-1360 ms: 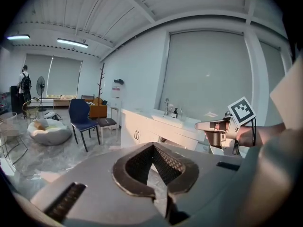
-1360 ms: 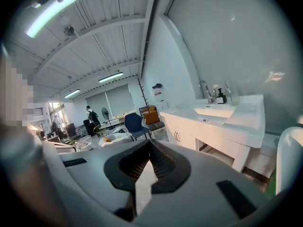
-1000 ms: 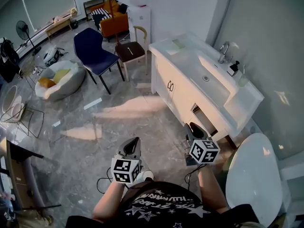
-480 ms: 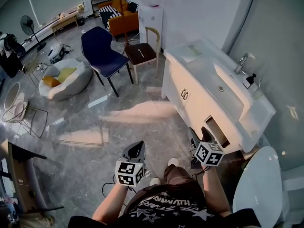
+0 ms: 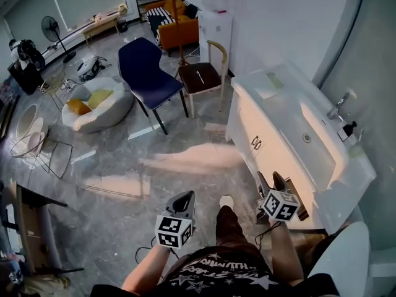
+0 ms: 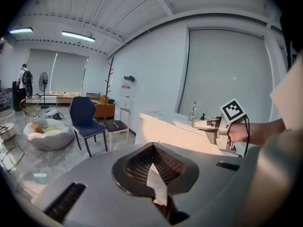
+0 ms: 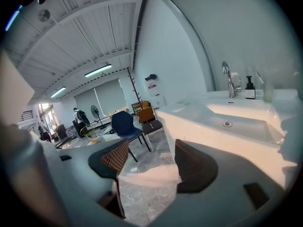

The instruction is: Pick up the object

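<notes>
Step in hand: approach. No pick-up is under way

- The left claw (image 5: 185,198) is held low over the floor (image 5: 154,159) with its jaws together and grips nothing
- The right claw (image 5: 271,183) is held near the front of the white vanity, on the right. Its jaws stand wide apart with only floor showing between them
- The object is not identified by the task. Judged from the layout, it is one of the small items on the vanity surface (image 5: 266,107): a dark pump bottle (image 5: 348,130) just beside the tap (image 5: 339,107) at the right, or a pale flat item (image 5: 273,79) at the far end. Both lie well apart from either claw

Next move, as judged: close the remaining gap to the vanity, raise the right claw above the surface, align its open jaws either side of the chosen item, then clamp. The bottle is upright and narrow, so a level approach is advised to avoid tipping it against the tap
</notes>
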The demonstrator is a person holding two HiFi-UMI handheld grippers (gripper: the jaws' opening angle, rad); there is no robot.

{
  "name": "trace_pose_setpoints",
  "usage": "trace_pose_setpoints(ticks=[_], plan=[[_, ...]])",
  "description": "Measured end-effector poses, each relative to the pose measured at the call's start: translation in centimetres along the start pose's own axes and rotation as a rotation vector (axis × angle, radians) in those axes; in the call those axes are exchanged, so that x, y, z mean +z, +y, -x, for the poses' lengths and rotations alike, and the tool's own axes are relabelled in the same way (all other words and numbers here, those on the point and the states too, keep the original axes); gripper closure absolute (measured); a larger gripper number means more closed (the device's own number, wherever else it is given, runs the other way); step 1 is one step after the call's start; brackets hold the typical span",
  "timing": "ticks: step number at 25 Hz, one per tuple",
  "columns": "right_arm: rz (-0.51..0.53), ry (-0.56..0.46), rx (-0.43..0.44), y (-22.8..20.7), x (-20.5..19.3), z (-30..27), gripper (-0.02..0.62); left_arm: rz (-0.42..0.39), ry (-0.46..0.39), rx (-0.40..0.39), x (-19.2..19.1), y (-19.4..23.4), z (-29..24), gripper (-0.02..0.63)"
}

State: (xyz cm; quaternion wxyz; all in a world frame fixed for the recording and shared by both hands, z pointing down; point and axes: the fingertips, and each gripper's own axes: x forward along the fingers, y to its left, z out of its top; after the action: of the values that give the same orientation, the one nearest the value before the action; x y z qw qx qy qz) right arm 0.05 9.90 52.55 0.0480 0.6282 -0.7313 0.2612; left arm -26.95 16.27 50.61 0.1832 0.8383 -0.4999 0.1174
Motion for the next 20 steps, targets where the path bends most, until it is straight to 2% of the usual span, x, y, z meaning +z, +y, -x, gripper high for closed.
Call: trace_pose_setpoints(ticks=[6,13,20], plan=[[0.005,-0.018,0.049,-2.8,5.8,-8.4,0.298,0.002,-0.013,0.038,4.9,1.4,-8.2,0.591],[-0.030,-0.035,0.042,-8.4,13.2,-16.1,0.299,-0.011,-0.025,0.045,11.5,1.1,-18.6,0.591],[-0.031,-0.033,0.043,-12.6,17.7,-22.4,0.298,-0.061,-0.051,0.045,16.6,1.3,-27.3,0.589]])
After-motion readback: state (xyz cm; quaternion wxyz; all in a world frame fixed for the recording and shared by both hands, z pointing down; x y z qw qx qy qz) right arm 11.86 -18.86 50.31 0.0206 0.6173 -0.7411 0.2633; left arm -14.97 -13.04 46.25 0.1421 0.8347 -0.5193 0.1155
